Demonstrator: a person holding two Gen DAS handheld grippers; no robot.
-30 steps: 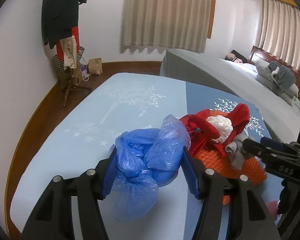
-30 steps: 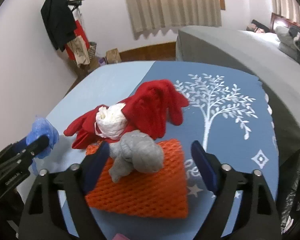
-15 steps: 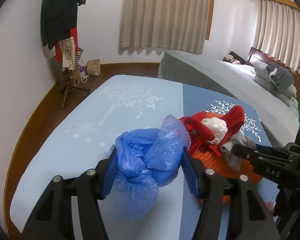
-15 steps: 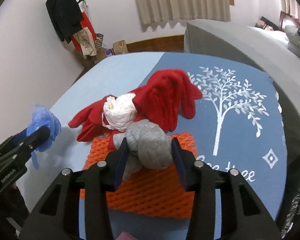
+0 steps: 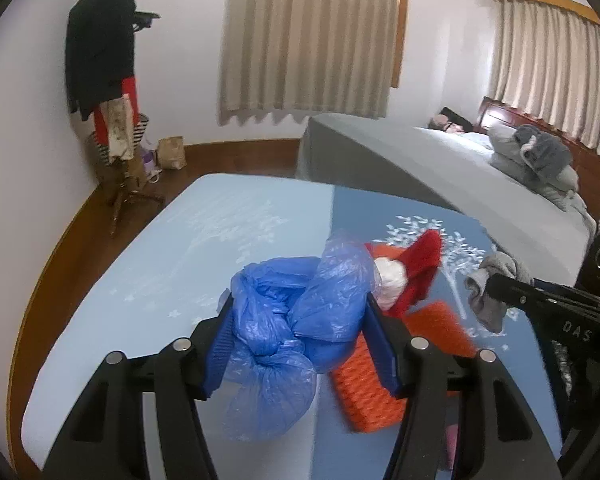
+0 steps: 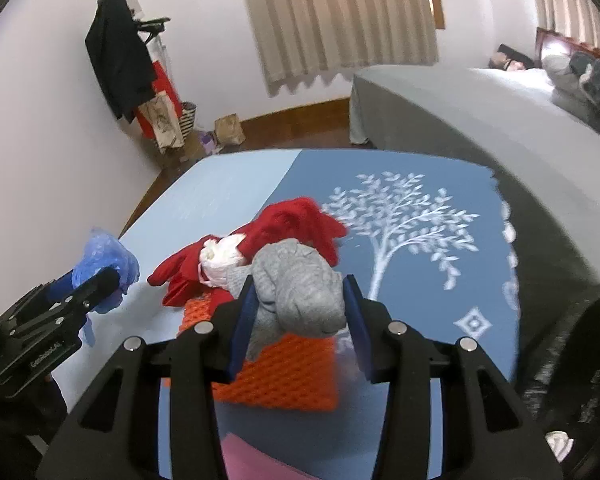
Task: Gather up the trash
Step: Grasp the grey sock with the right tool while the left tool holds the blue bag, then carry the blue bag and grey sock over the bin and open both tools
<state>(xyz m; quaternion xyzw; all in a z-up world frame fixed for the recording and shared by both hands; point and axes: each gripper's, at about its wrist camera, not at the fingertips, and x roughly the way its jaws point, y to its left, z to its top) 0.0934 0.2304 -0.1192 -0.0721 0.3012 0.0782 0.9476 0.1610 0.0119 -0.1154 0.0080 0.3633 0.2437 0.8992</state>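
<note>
Blue crumpled plastic is seen clamped between the two pads of the left gripper (image 5: 300, 336) in the left wrist view: the blue plastic bag (image 5: 288, 328) fills the gap between the fingers, bulges forward past them and hangs down below the tips. Just beyond it, on the blue cloth (image 5: 204, 248), an orange mesh pad (image 5: 368, 396), a red garment (image 5: 420, 268) and a white wad (image 5: 392, 280) are seen lying together. At the right edge the right gripper (image 5: 496, 292) is shown from the side, with a grey sock (image 5: 492, 284) held at its tip, above the cloth.

In the right wrist view, the right gripper (image 6: 300, 312) is closed on the grey sock (image 6: 300, 292), which is bunched between the blue pads and raised above the orange mesh pad (image 6: 284, 384). The red garment (image 6: 284, 224) and white wad (image 6: 220, 260) are seen just behind it. At the left, the left gripper (image 6: 96, 280) is seen holding the blue plastic bag (image 6: 108, 256).
</note>
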